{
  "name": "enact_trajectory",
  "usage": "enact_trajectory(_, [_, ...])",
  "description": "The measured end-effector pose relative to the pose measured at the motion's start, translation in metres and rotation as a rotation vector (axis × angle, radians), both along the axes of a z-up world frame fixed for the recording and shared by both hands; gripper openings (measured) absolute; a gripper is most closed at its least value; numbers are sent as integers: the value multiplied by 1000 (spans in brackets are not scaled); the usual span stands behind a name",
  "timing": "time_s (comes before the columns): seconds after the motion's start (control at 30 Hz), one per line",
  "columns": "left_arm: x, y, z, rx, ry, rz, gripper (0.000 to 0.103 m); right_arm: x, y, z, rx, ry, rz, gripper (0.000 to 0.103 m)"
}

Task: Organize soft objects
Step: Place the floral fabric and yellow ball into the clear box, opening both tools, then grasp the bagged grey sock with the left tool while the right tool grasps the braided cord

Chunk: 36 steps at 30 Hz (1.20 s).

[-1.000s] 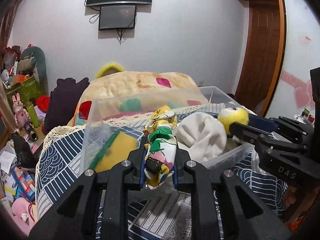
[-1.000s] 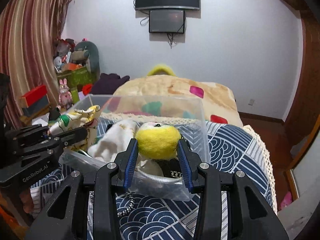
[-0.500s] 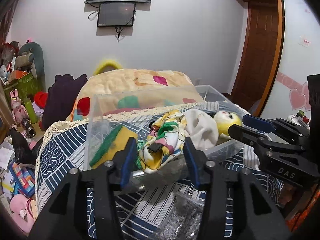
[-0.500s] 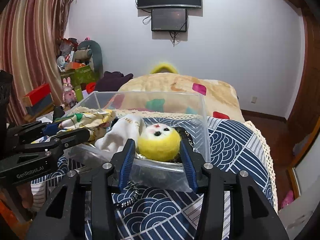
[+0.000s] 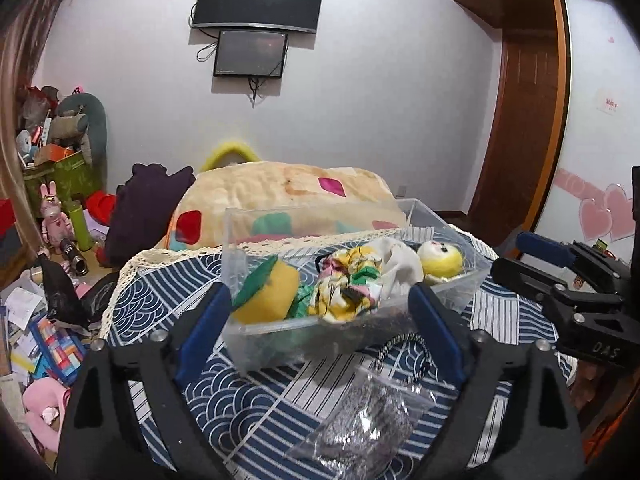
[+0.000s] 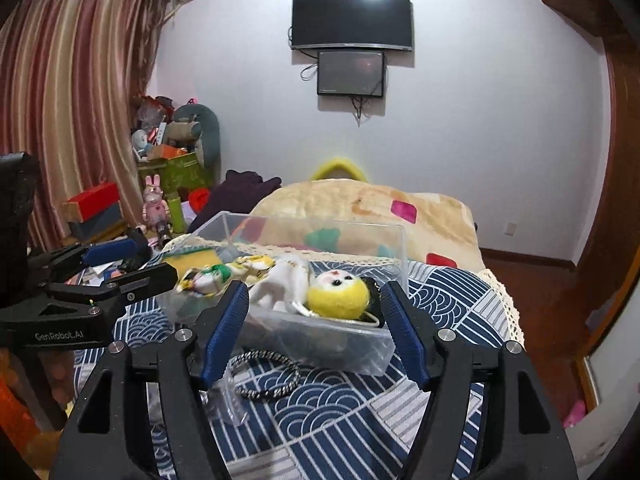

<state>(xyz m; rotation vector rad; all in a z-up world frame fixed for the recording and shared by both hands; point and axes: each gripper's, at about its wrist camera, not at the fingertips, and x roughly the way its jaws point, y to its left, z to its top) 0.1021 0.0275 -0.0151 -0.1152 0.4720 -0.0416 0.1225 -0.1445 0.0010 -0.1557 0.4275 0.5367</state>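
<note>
A clear plastic bin (image 5: 448, 292) stands on the blue patterned cover (image 5: 248, 400). Inside lie a yellow-green sponge (image 5: 266, 296), a floral cloth (image 5: 344, 288), a white cloth (image 5: 396, 258) and a yellow plush doll (image 5: 440, 258). My left gripper (image 5: 320, 320) is open and empty, just in front of the bin. In the right wrist view the bin (image 6: 352, 344) holds the yellow doll (image 6: 338, 294), white cloth (image 6: 286, 280) and floral cloth (image 6: 212, 276). My right gripper (image 6: 314, 320) is open and empty, in front of the bin.
A clear bag with dark contents (image 5: 368, 420) and a braided ring (image 6: 266, 374) lie on the cover before the bin. A patterned quilt (image 5: 280, 188) is heaped behind. Toys and boxes (image 5: 52, 216) clutter the floor at left. A wooden door (image 5: 520, 128) is at right.
Both grippers opened and drew back. The floral cloth dropped from the left gripper and the yellow doll from the right gripper; both now lie in the bin.
</note>
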Motion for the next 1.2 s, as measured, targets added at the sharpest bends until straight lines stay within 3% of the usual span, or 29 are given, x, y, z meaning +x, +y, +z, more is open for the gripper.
enact_trajectory(0.33, [-15, -8, -32, -27, 106, -40, 97, -4, 5, -25, -29, 56, 23, 66])
enact_trajectory(0.53, [-18, -22, -59, -4, 179, -73, 97, -3, 4, -45, -37, 114, 21, 66])
enact_trajectory(0.77, [-8, -29, -83, -42, 245, -133, 95, -1, 8, -55, -48, 157, 26, 66])
enact_trajectory(0.83, [-7, -29, -86, -52, 248, -144, 79, 1, 11, -58, -52, 166, 28, 66])
enact_trajectory(0.93, [-11, -29, -87, -55, 239, -170, 65, 4, 17, -64, -52, 192, 46, 66])
enact_trajectory(1.0, [-14, -30, -87, -35, 230, -179, 50, 8, 22, -69, -52, 221, 64, 66])
enact_trajectory(1.1, [-21, -28, -87, -24, 215, -175, 38, 13, 30, -75, -56, 252, 85, 66])
enact_trajectory(1.2, [-26, -17, -85, -42, 211, -150, 33, 16, 38, -80, -72, 278, 112, 67])
